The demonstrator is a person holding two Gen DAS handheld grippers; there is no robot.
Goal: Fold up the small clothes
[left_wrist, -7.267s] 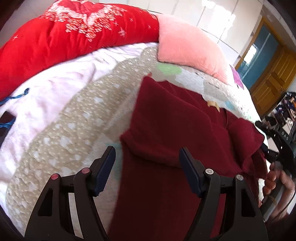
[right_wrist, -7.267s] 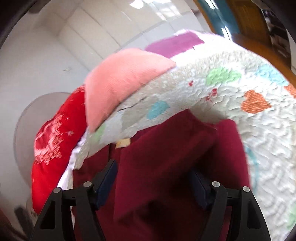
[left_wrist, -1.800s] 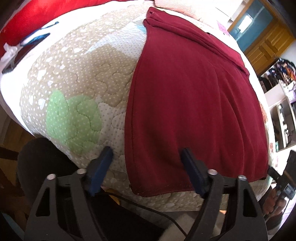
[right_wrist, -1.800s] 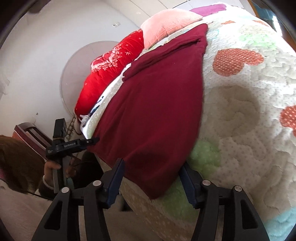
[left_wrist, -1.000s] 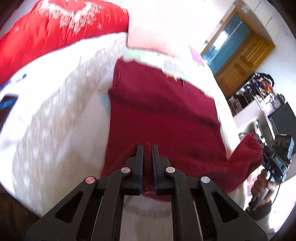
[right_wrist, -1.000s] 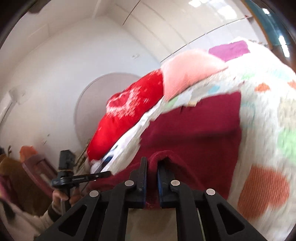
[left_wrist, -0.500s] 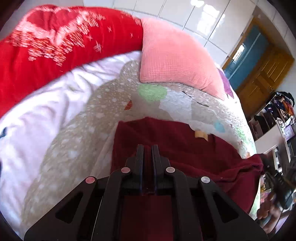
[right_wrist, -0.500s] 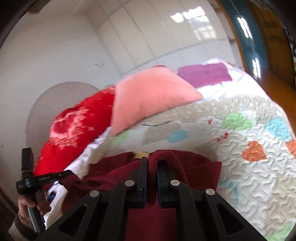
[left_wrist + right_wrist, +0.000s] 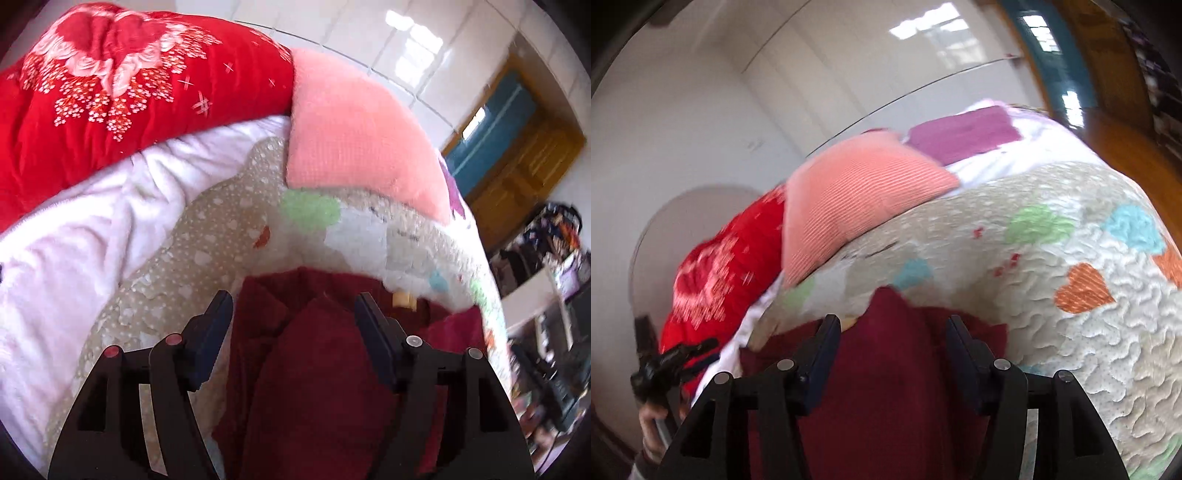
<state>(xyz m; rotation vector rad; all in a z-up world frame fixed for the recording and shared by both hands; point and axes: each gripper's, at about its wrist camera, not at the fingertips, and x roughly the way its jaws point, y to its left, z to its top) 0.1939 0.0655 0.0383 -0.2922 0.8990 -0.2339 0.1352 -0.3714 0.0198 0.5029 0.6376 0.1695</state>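
A dark red garment (image 9: pixel 317 369) lies folded over on the heart-patterned quilt (image 9: pixel 221 236). Its hem corner peaks between the fingers of my left gripper (image 9: pixel 293 321), whose jaws are opening and no longer press on the cloth. In the right wrist view the same garment (image 9: pixel 886 369) has its other hem corner standing up between the fingers of my right gripper (image 9: pixel 892 338), whose jaws are also opening, clear of the fabric. A small tan label (image 9: pixel 402 299) shows near the collar. The lower part of the garment is hidden behind the gripper bodies.
A pink pillow (image 9: pixel 354 133) and a red flowered blanket (image 9: pixel 118 88) lie at the head of the bed, above a white sheet (image 9: pixel 74 236). The quilt (image 9: pixel 1071 295) runs on to the right. A wooden door (image 9: pixel 517 166) and cluttered shelves (image 9: pixel 546 251) stand at the right.
Both grippers carried the hem up toward the collar while shut on it, then stopped. Both sets of jaws have now opened and let the cloth go onto the upper part.
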